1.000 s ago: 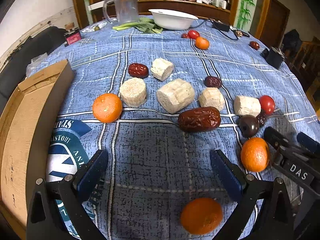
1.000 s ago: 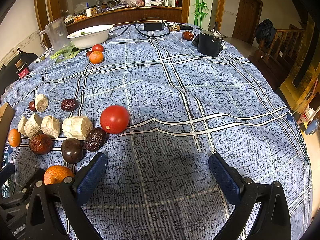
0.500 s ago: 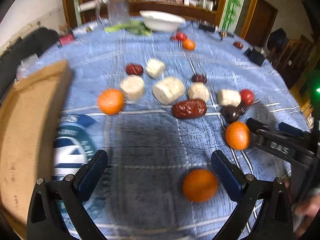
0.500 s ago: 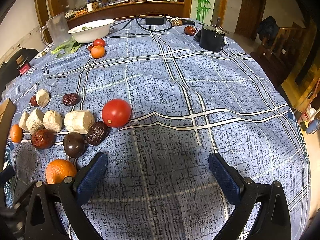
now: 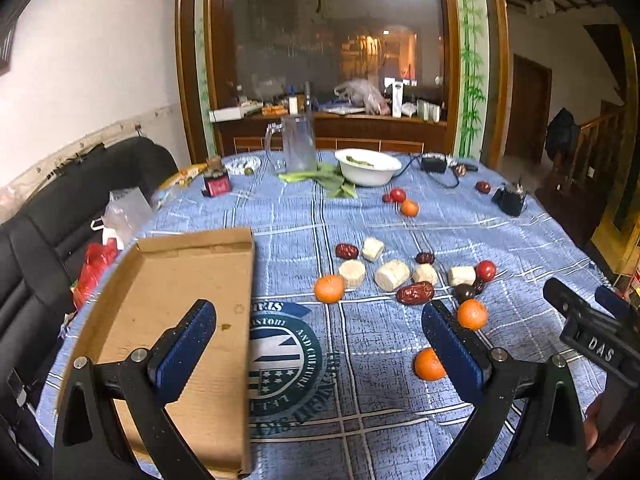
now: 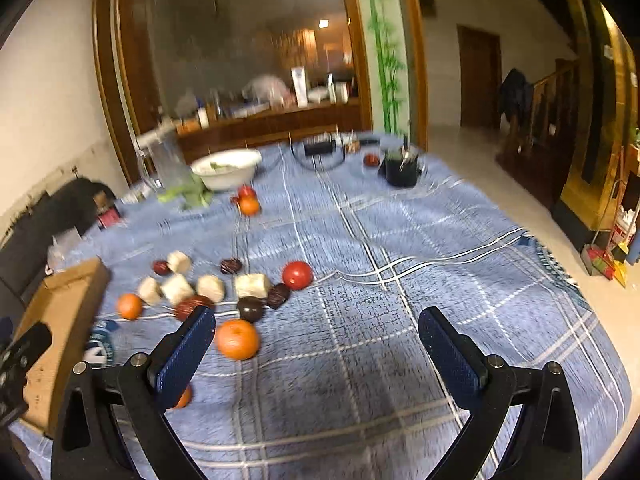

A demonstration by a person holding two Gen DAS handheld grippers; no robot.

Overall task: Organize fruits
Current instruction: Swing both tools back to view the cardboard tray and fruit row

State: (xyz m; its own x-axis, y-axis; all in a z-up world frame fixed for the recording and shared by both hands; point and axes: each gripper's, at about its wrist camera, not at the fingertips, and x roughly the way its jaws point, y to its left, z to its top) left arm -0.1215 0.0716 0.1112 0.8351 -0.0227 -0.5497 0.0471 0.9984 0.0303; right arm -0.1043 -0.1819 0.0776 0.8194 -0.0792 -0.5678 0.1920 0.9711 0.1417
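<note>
- The table (image 5: 400,420), under a blue plaid cloth, fills the lower half of both views; fruit lies loose across its middle and nothing is yet gathered, so the sorting looks to be at its very start.
- The box (image 5: 168,292), a shallow cardboard tray, sits at lower left of the left wrist view, open and with no fruit in it; it seems the likely place for the fruit, though that is a judgement.
- The left gripper (image 5: 320,344) hangs above the table at the bottom of its view, fingers spread wide and holding nothing, one finger over the box and the other just beside the near orange (image 5: 429,365).
- The right gripper (image 6: 316,348) hovers likewise at the bottom of its blurred view, fingers wide apart and empty, pointing out over bare cloth.
- The bowl (image 5: 368,166), white, stands at the far side of the table, upper centre, beside green leaves.
- The pale chunks (image 5: 392,274) lie in a loose row at mid-frame, mixed with dark red dates (image 5: 415,293).
- Two more oranges show: one (image 5: 329,289) left of the chunks, one (image 5: 472,314) at right centre, near the right gripper's body.
- A tomato (image 6: 297,275) sits at the right end of the cluster.
- Next move, as a judgement: a gripper must drop over one fruit, the near orange being closest, centre it between the fingers and close gently, since round fruit can roll away.
</note>
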